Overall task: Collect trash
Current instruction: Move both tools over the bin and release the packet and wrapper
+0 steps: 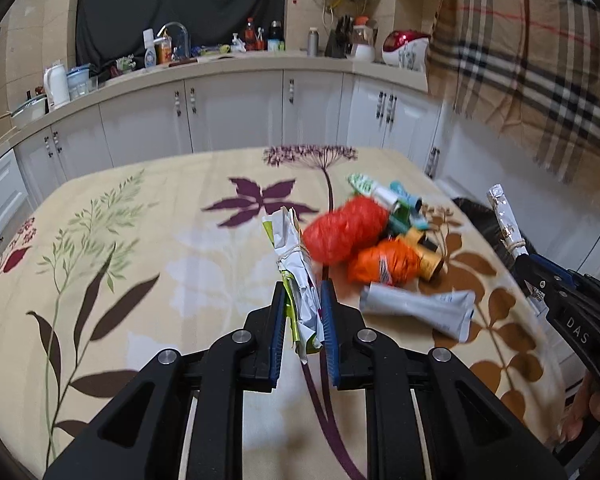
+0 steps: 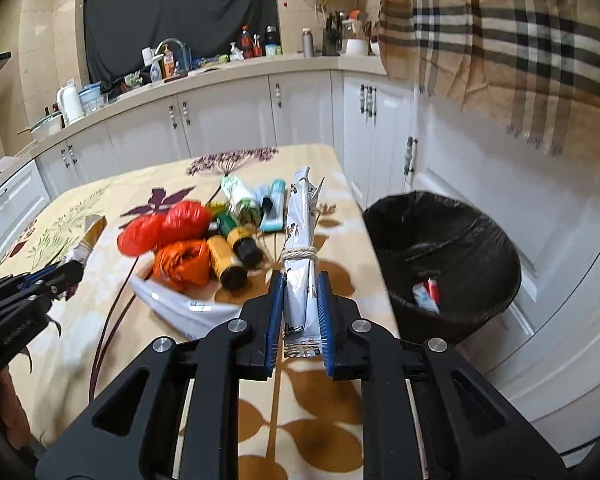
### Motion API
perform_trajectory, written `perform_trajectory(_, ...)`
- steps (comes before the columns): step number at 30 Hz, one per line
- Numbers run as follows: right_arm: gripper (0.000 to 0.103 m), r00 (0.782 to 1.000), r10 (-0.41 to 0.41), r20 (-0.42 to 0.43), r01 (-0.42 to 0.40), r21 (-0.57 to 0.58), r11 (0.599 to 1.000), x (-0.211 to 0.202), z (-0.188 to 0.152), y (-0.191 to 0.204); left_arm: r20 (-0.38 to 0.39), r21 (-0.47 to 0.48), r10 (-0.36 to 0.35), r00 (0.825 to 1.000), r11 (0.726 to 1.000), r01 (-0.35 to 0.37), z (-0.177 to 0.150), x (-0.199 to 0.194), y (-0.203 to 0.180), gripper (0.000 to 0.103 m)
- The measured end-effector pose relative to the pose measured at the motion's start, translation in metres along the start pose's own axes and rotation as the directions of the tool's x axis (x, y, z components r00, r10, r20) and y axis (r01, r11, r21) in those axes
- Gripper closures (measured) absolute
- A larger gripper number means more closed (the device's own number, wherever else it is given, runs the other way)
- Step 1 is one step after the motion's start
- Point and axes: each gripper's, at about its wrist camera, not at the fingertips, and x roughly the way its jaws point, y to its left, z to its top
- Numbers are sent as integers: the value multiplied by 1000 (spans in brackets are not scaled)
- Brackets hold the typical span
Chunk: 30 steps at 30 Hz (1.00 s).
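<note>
While both jaws clamp tied wrapper bundles [image 1: 296, 276] [image 2: 300, 264], each long axis points seemingly up and forward.

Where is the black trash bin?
In the right wrist view, the black trash bin stands on the floor, right of the table, beside the white cabinets.

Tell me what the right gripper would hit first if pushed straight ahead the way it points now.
Probably the tablecloth past the bundle that the right gripper holds, or the yellow-and-black roll slightly left. Depth is unclear. The trash bin sits off to the right.
</note>
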Motion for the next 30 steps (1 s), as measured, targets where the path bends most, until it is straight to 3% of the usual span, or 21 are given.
perform_trajectory(6,87,998,-44,36,43,9,999,3,14,-15,37,20,-40,999,999,39,17,3,-15,85)
perform_trajectory(14,87,987,-139,77,135,49,990,14,31,-55,83,98,-143,986,986,134,50,24,-74,85)
perform_trajectory(22,87,976,-210,57,204,101,974,41,41,-102,56,190,-227,972,959,213,70,59,-148,85)
perform_trajectory(30,86,969,-245,23,239,150,959,67,40,-140,-2,265,-239,971,936,231,79,103,-207,85)
